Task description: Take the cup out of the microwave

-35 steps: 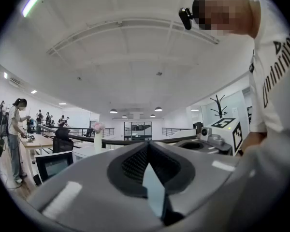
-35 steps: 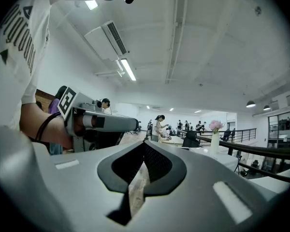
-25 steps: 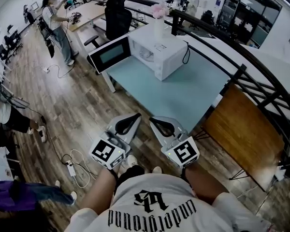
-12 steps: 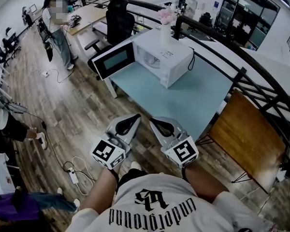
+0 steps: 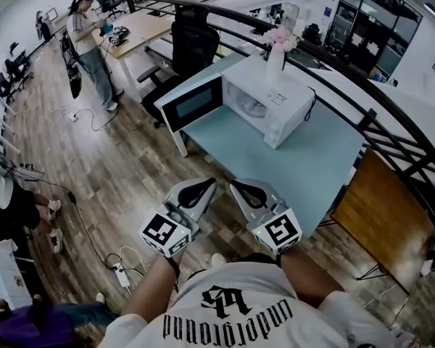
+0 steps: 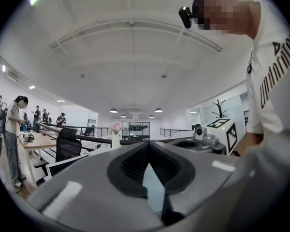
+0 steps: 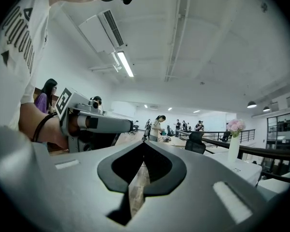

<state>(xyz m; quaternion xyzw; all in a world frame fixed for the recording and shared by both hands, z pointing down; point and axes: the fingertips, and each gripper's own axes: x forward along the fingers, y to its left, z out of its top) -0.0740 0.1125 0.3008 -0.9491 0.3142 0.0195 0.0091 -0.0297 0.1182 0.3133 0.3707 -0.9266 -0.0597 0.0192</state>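
A white microwave (image 5: 279,107) stands on a pale blue table (image 5: 297,165), its dark-windowed door (image 5: 193,104) swung open to the left. Inside the cavity sits a pale shape (image 5: 251,107) that may be the cup; it is too small to tell. A vase of pink flowers (image 5: 276,53) rests on the microwave's top. My left gripper (image 5: 206,185) and right gripper (image 5: 236,185) are held side by side, level, short of the table's near edge. Both are shut with nothing between the jaws. The left gripper (image 6: 149,145) and right gripper (image 7: 144,144) each show their tips meeting in their own views.
A black office chair (image 5: 193,38) stands behind the open door. A person (image 5: 89,42) works at a desk at the back left. A dark railing (image 5: 391,133) runs behind the table, with a wooden board (image 5: 384,223) to its right. A power strip with cables (image 5: 122,272) lies on the wooden floor.
The table and microwave have come closer and shifted to the right in the head view. Both grippers keep the same shut pose side by side.
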